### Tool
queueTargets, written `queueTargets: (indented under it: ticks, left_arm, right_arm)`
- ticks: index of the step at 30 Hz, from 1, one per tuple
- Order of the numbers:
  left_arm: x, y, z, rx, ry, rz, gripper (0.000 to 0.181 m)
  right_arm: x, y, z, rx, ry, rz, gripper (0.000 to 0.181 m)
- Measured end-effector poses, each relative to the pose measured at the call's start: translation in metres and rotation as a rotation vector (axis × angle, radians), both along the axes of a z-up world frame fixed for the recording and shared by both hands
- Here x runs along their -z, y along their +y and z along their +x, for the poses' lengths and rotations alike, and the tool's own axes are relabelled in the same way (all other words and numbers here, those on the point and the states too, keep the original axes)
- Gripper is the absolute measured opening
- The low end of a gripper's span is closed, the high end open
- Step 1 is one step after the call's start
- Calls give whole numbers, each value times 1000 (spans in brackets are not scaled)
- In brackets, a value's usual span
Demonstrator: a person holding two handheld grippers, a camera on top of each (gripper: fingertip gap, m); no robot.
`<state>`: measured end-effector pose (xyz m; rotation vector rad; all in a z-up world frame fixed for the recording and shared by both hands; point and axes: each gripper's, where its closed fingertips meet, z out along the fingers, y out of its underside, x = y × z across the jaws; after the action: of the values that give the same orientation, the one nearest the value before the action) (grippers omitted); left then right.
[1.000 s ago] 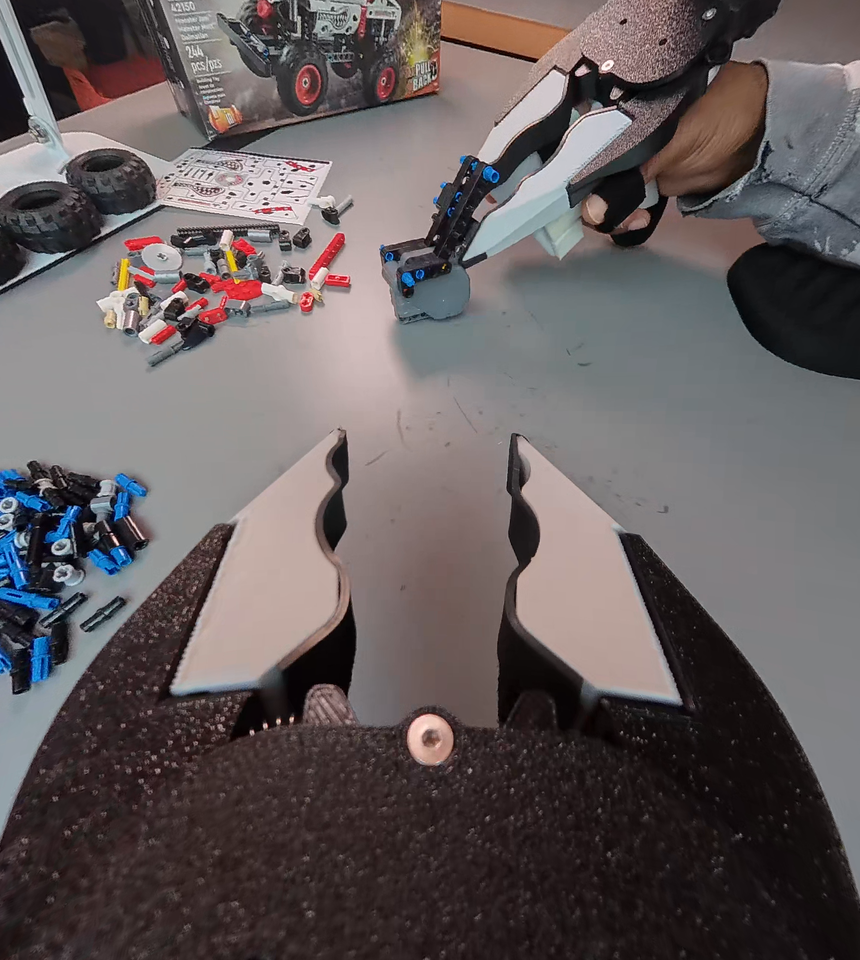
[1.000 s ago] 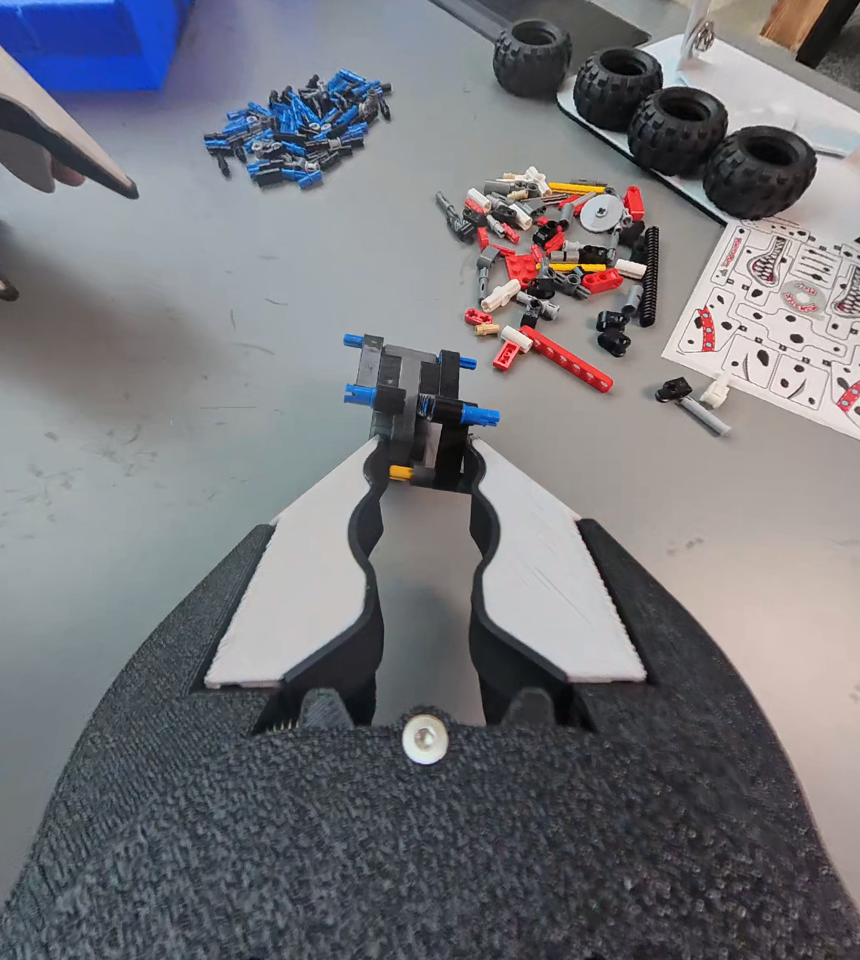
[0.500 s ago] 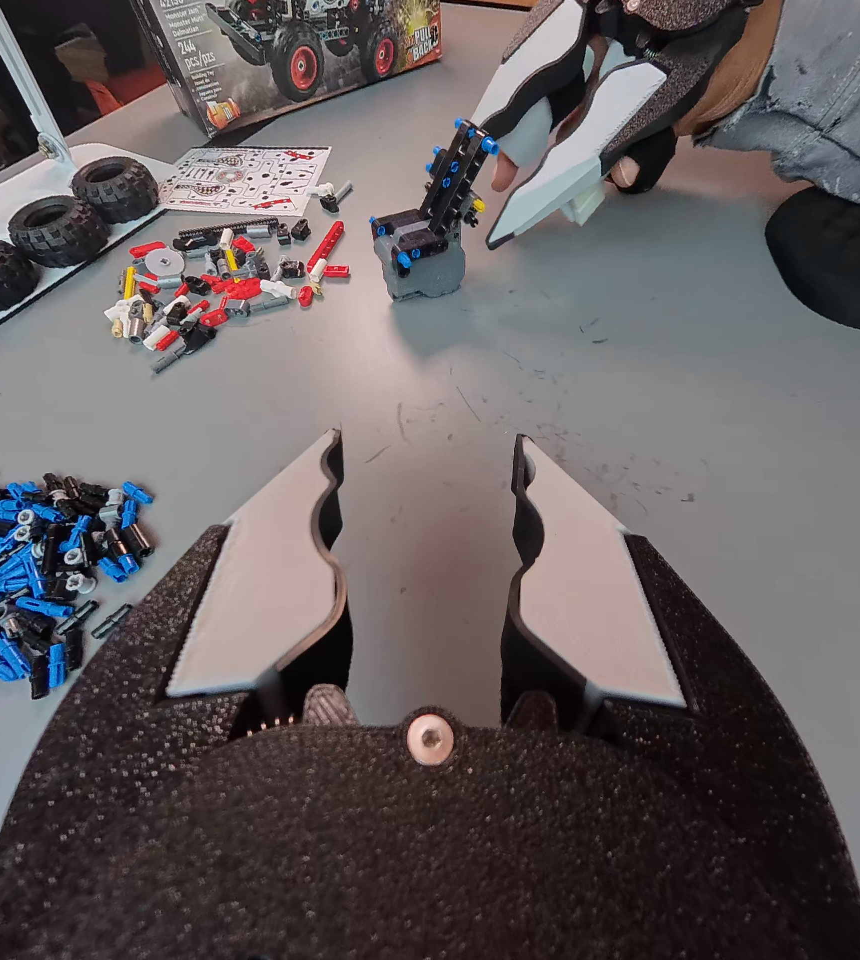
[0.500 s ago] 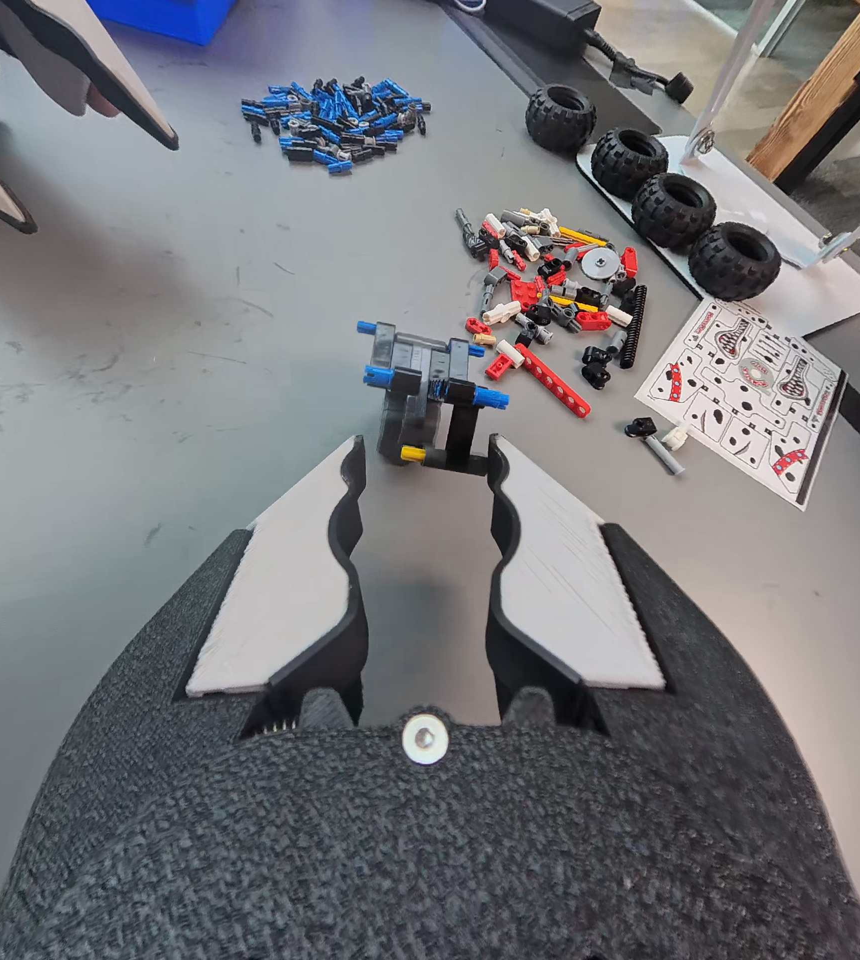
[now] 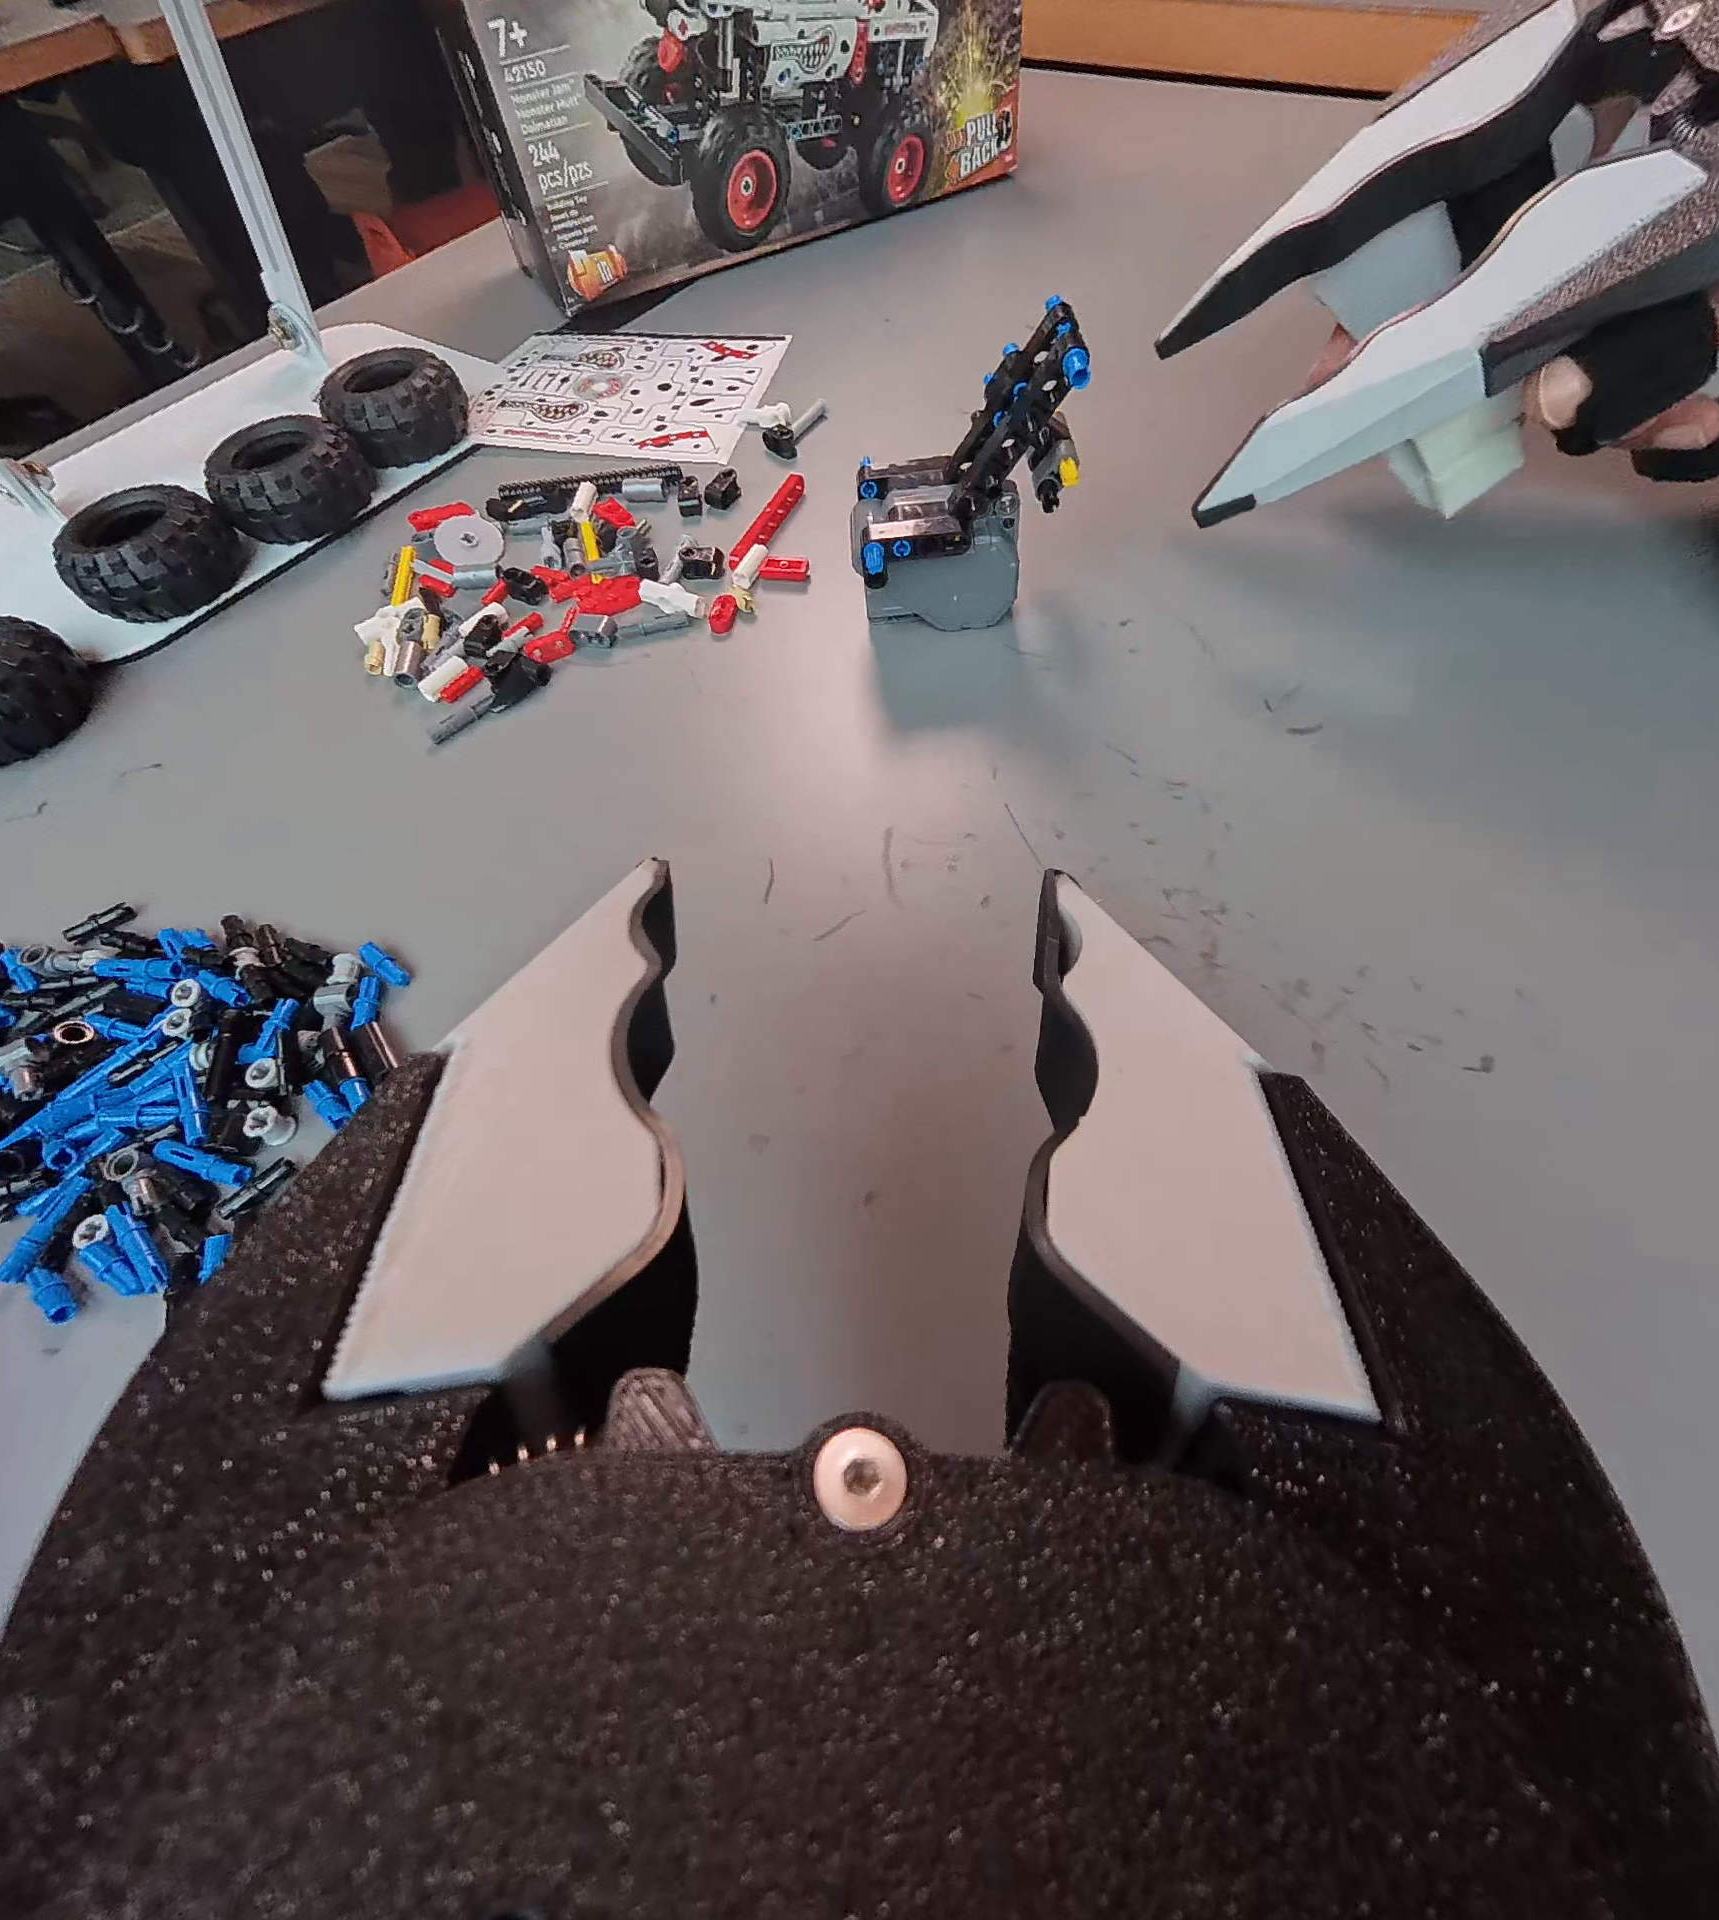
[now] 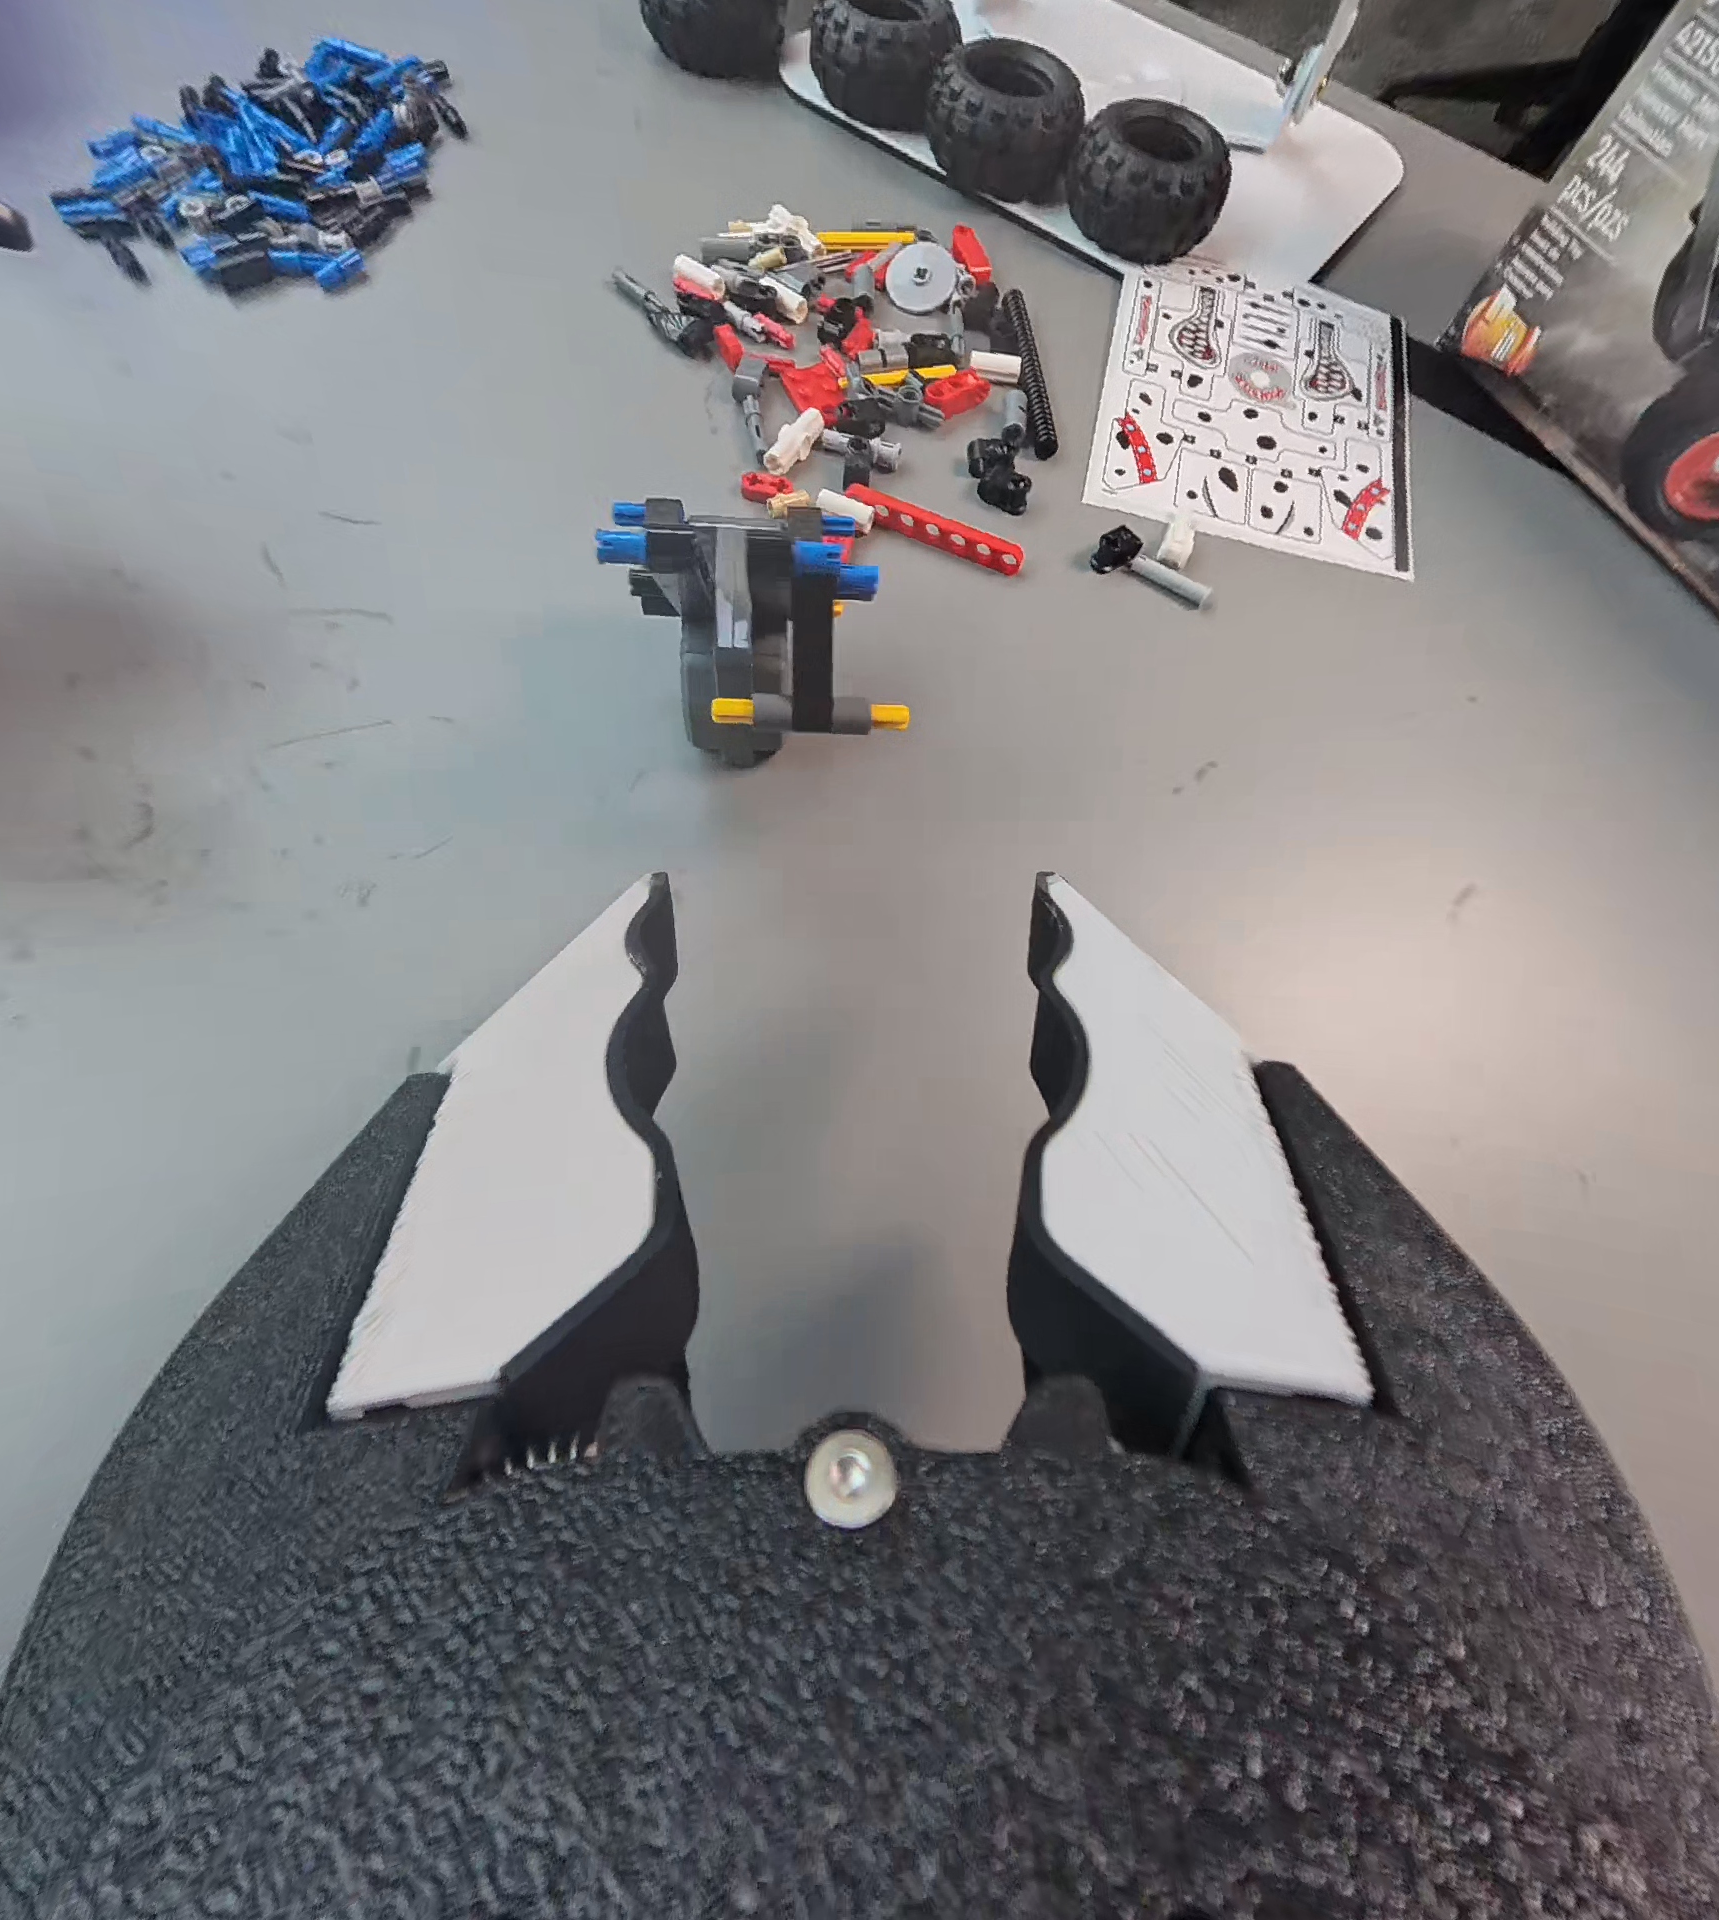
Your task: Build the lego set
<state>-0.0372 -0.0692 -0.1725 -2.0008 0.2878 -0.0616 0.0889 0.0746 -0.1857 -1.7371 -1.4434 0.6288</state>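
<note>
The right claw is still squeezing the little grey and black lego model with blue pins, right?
Not quite. The right claw is open and holds nothing. The little grey and black lego model with blue pins stands alone on the grey table, as the right wrist view shows.

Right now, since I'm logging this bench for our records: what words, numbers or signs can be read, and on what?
Set box: printed words and numbers beside a truck picture, legible, but I don't copy writing out.
Sticker sheet: spotted graphics; any lettering is too small to read.
Tyres and loose parts: no writing visible.
</note>
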Motion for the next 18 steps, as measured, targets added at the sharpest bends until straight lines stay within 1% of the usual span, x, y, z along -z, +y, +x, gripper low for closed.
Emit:
queueTargets:
  ticks: [1, 2, 4, 6, 7, 8, 9, 10, 12, 13, 14, 15, 16, 18]
  left_arm:
    - [1, 1, -1, -5, 1, -3, 70]
    - [2, 2, -1, -9, 3, -8, 69]
    - [6, 3, -2, -13, 16, -23, 69]
    - [8, 4, -1, -14, 32, -30, 69]
    - [7, 4, -1, -15, 37, -27, 69]
    - [7, 3, -1, -14, 39, -24, 69]
    - [7, 3, -1, -15, 38, -22, 69]
    - [6, 2, -2, -17, 36, -21, 69]
    - [6, 2, -2, -20, 28, -22, 68]
    - [7, 3, -3, -20, 24, -26, 67]
    - [8, 3, -3, -20, 24, -31, 67]
    - [8, 3, -2, -19, 25, -36, 67]
    - [9, 3, -2, -16, 28, -39, 67]
    - [9, 3, -1, -10, 31, -40, 66]
  right_arm:
    - [0, 1, -2, 21, -11, 46, 73]
    - [1, 0, -7, 44, -23, 58, 78]
    - [2, -10, -27, 15, 3, 0, 84]
    - [5, -3, -43, 9, -13, 30, 84]
    - [7, 1, -51, -4, -18, 42, 81]
    - [8, 2, -58, -26, -13, 28, 71]
    - [7, 1, -64, -64, -3, 10, 55]
    - [5, 0, -69, -126, 4, 3, 44]
    - [4, -1, -73, -305, -19, 46, 43]
    - [4, -5, -73, -436, -26, 70, 42]
    - [1, -12, -70, -571, -11, 53, 36]
    - [-2, -18, -67, -661, 4, -13, 35]
    - [0, -19, -64, -711, -26, -85, 34]
    - [2, -15, -68, -755, -47, -128, 31]
